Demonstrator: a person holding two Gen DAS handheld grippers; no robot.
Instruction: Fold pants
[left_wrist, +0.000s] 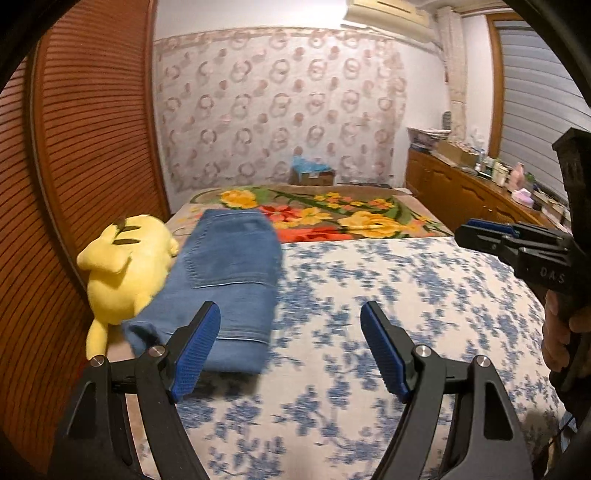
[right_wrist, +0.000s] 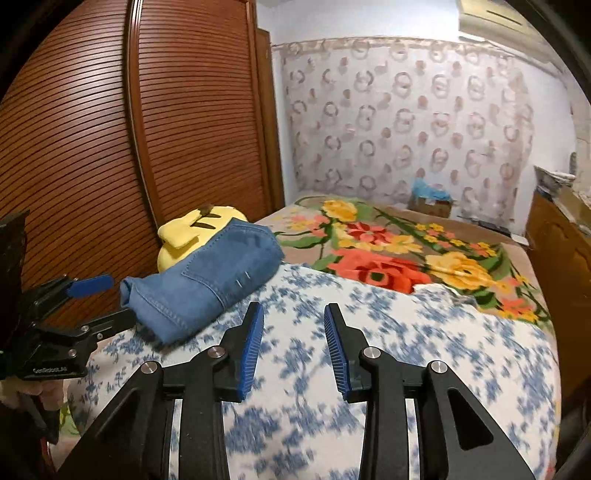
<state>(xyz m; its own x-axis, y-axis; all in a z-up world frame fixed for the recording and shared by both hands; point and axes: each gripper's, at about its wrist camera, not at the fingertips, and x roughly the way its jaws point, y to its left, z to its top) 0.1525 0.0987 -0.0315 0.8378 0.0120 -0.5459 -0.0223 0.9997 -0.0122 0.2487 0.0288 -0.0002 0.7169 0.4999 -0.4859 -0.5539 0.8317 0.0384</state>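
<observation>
The blue jeans (left_wrist: 229, 277) lie folded into a compact stack on the left side of the bed, also seen in the right wrist view (right_wrist: 207, 280). My left gripper (left_wrist: 291, 314) is open wide above the bedspread, its left pad just over the stack's near edge, with nothing between the pads. My right gripper (right_wrist: 294, 310) is open with a narrower gap and holds nothing; it hovers over the bedspread to the right of the jeans. Each gripper shows in the other's view: the right gripper (left_wrist: 480, 229) at the right edge, the left gripper (right_wrist: 92, 284) at the left edge.
A yellow plush toy (left_wrist: 125, 269) lies against the far left side of the jeans, beside a brown slatted wardrobe (left_wrist: 92, 147). The white bedspread with blue flowers (left_wrist: 406, 295) meets a bright floral blanket (left_wrist: 332, 214) further back. A cluttered wooden dresser (left_wrist: 461, 192) runs along the right.
</observation>
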